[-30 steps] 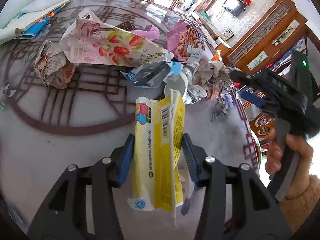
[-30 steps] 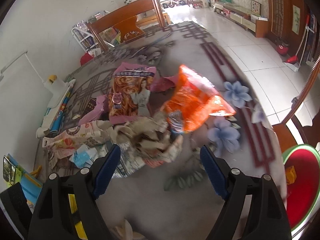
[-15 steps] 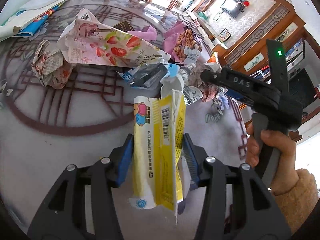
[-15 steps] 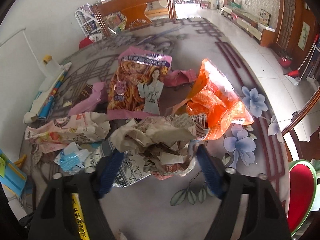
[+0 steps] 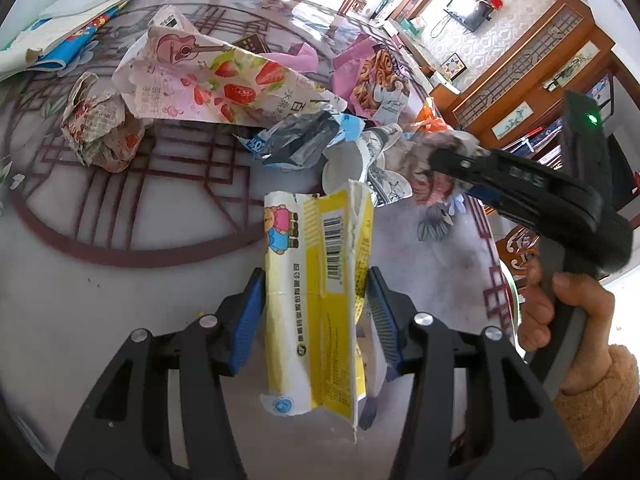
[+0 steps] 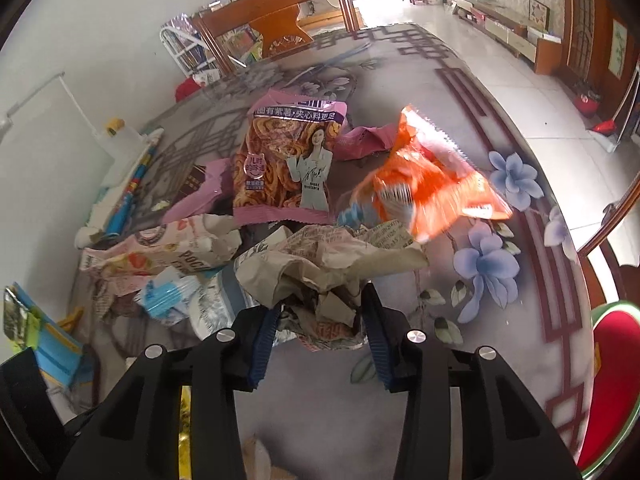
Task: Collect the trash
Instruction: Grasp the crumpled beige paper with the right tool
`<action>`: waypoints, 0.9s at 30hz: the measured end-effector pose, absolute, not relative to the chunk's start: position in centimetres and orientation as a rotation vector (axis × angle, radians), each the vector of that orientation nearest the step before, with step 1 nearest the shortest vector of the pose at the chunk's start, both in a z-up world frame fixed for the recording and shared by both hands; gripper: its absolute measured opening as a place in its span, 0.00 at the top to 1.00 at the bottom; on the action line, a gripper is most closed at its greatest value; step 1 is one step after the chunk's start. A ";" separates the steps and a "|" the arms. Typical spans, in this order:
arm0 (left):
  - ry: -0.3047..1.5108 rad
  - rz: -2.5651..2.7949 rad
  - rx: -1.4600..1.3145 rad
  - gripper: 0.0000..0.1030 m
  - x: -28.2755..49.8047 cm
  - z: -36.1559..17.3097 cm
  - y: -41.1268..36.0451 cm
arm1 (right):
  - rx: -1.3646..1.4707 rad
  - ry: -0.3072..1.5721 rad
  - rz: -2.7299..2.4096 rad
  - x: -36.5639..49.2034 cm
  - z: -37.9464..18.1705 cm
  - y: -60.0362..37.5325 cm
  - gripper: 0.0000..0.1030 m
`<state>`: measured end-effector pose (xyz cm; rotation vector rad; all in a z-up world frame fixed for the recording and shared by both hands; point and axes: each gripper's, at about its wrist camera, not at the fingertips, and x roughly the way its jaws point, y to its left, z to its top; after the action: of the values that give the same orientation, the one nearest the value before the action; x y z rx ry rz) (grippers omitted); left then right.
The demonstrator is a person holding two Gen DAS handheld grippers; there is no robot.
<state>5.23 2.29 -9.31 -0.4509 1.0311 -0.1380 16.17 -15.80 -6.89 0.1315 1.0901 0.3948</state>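
1. The left hand-held gripper (image 5: 316,312) is clamped across a yellow-and-white wrapper (image 5: 316,300), which it holds upright above the near edge of the table (image 5: 100,312).
2. The right hand-held gripper (image 6: 320,320) has closed on a crumpled newspaper wad (image 6: 320,268) at the near end of the litter pile, toward the table's flowered right edge. The paper bulges above the pads (image 6: 266,332).
3. To do this well, I would lift the wad straight up and slowly. An orange snack bag (image 6: 432,176) just behind it looks blurred, so it may be dragged along or flung off the edge.
4. Keep the left grip firm meanwhile; thin wrapper slips easily.
5. Farther in lie a pink snack bag (image 6: 288,160), a strawberry-print wrapper (image 5: 224,80) and another paper ball (image 5: 100,132) toward the far left, all still to be collected.
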 end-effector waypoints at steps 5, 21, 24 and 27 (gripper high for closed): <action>1.044 -0.131 -0.458 0.51 5.3 -9.7 2.2 | 0.176 1.081 0.400 14.8 -6.0 -17.5 0.62; 0.971 -0.125 -0.421 0.55 4.9 -9.0 1.9 | 0.118 0.952 0.399 6.7 -2.1 -22.8 0.61; 0.947 -0.096 -0.383 0.55 4.7 -8.9 1.7 | 0.154 0.915 0.372 5.4 -2.1 -24.2 0.61; 0.947 -0.077 -0.354 0.55 4.6 -9.0 1.4 | 0.225 0.902 0.352 5.3 -2.2 -25.7 0.61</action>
<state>4.56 1.41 -9.00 -0.3539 0.9470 -0.0767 5.27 -25.67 -2.21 0.2249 0.9021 0.3520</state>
